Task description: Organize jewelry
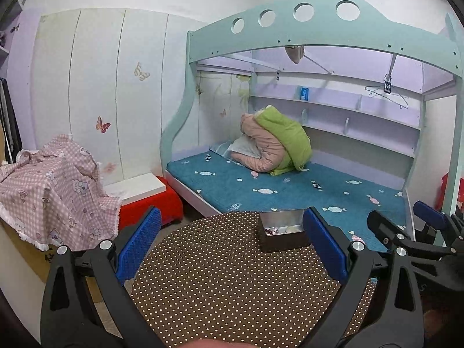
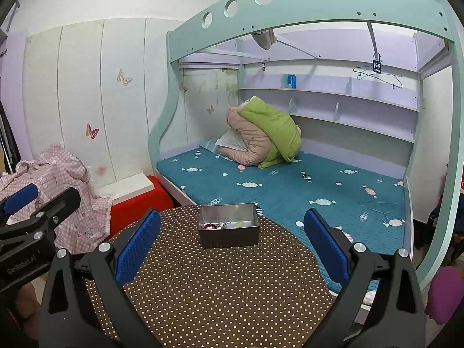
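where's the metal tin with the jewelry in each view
Left wrist view: the metal tin sits right of centre at the far edge of the dotted round table, close to the left gripper's right finger.
Right wrist view: the tin sits near centre, between the right gripper's open fingers, farther out.
Shared landmark: the green and pink bedding lies behind it.

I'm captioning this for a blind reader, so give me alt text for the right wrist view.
The right tool, open and empty, hovers over a round polka-dot table facing a small metal tin holding beads. The left tool shows at the left edge; a teal bunk bed fills the background.
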A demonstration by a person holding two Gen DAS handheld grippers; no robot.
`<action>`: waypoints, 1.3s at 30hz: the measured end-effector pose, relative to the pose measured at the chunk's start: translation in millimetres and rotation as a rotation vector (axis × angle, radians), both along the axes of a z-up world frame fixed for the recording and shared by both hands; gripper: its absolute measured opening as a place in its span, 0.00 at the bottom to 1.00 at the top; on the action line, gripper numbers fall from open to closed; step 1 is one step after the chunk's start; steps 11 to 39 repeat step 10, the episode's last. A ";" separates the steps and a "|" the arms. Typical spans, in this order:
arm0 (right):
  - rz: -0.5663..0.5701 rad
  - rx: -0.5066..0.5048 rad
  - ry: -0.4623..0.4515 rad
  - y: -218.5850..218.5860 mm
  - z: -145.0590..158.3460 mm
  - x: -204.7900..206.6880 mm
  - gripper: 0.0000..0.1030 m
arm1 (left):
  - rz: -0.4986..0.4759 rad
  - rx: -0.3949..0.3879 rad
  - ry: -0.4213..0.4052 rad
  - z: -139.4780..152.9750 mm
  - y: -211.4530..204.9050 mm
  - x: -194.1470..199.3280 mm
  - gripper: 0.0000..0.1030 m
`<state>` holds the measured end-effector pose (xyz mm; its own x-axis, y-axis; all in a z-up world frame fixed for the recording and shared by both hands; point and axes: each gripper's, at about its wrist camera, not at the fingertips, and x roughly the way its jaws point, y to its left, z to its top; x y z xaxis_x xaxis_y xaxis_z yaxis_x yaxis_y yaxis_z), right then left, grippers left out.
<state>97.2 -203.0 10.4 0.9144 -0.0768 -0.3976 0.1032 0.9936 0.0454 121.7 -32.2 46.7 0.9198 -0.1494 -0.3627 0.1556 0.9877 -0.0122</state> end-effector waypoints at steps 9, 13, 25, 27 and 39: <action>0.002 0.008 0.003 -1.4 -0.3 2.1 0.93 | 0.020 0.022 0.008 -1.9 -2.8 4.6 0.95; 0.002 0.008 0.003 -1.4 -0.3 2.1 0.93 | 0.023 0.025 0.007 -2.0 -3.7 5.0 0.95; 0.002 0.008 0.003 -1.4 -0.3 2.1 0.93 | 0.023 0.025 0.007 -2.0 -3.7 5.0 0.95; 0.002 0.008 0.003 -1.4 -0.3 2.1 0.93 | 0.023 0.025 0.007 -2.0 -3.7 5.0 0.95; 0.002 0.008 0.003 -1.4 -0.3 2.1 0.93 | 0.023 0.025 0.007 -2.0 -3.7 5.0 0.95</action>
